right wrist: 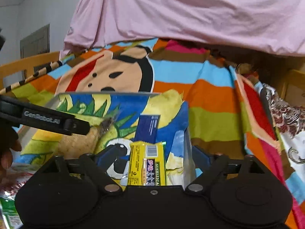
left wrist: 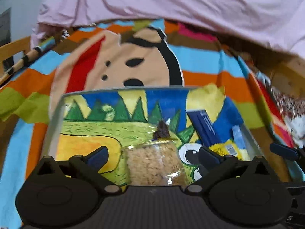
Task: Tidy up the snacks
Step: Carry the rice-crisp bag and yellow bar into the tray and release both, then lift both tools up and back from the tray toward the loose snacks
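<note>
A grey-rimmed tray, lined with a bright cartoon picture, lies on the striped cloth. In it, a clear-wrapped crispy rice snack rests between the fingers of my left gripper, which is open; neither pad touches the snack. Further right in the tray are a dark blue packet and a yellow packet. In the right wrist view the yellow packet lies between the wide-apart fingers of my right gripper, untouched, with the blue packet just beyond. A left gripper finger reaches in over the rice snack.
The striped cloth bears a cartoon face. A pink cloth hangs over the back. A wooden frame and a striped stick are at the left, a patterned cloth at the right. More snack bags lie near a hand.
</note>
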A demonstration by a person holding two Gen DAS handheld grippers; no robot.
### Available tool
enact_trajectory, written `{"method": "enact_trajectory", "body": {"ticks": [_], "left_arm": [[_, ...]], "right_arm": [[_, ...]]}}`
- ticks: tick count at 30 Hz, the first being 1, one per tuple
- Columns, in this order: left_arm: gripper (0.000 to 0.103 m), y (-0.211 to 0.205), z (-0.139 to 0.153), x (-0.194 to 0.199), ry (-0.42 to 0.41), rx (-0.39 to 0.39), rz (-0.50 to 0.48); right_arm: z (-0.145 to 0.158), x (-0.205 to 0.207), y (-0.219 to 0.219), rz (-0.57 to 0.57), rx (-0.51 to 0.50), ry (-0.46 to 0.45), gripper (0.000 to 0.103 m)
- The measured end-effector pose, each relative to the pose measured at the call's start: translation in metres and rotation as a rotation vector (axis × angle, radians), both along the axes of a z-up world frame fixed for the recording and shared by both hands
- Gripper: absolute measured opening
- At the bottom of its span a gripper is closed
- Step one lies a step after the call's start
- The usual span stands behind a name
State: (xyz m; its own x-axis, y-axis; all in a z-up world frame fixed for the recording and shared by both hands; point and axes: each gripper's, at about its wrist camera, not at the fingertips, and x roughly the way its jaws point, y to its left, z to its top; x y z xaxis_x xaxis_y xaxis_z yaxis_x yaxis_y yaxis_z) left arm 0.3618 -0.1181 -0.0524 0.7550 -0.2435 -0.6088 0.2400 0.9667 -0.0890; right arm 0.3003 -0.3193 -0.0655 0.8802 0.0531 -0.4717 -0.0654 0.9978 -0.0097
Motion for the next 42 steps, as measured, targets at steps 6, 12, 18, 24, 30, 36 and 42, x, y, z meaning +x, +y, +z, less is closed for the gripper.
{"method": "enact_trajectory", "body": {"ticks": [6,12,18,24,30,36,42], "left_arm": [[0.102,0.024,0.015,-0.032,-0.063,-0.066,0.063],[0.102,0.042,0.028,-0.07,-0.122,-0.108,0.125],[0.103,0.061,0.044,-0.117,-0.209,-0.147,0.175],[0.103,0.081,0.052,-0.163,-0.249,-0.149,0.208],[0.103,0.1,0.051,-0.204,-0.263,-0.115,0.245],[0.103,0.112,0.048,-0.238,-0.255,-0.076,0.293],[0.103,0.124,0.044,-0.265,-0.23,-0.076,0.348]], "right_arm": [[0.017,-0.024,0.0,-0.002,0.01,-0.045,0.1],[0.034,-0.052,0.0,0.001,0.027,-0.093,0.102],[0.054,-0.088,0.007,0.004,0.042,-0.155,0.102],[0.067,-0.128,0.017,0.019,0.054,-0.19,0.102],[0.077,-0.167,0.03,0.049,0.054,-0.211,0.102],[0.085,-0.199,0.039,0.072,0.059,-0.228,0.102],[0.086,-0.224,0.049,0.101,0.043,-0.208,0.102]]}}
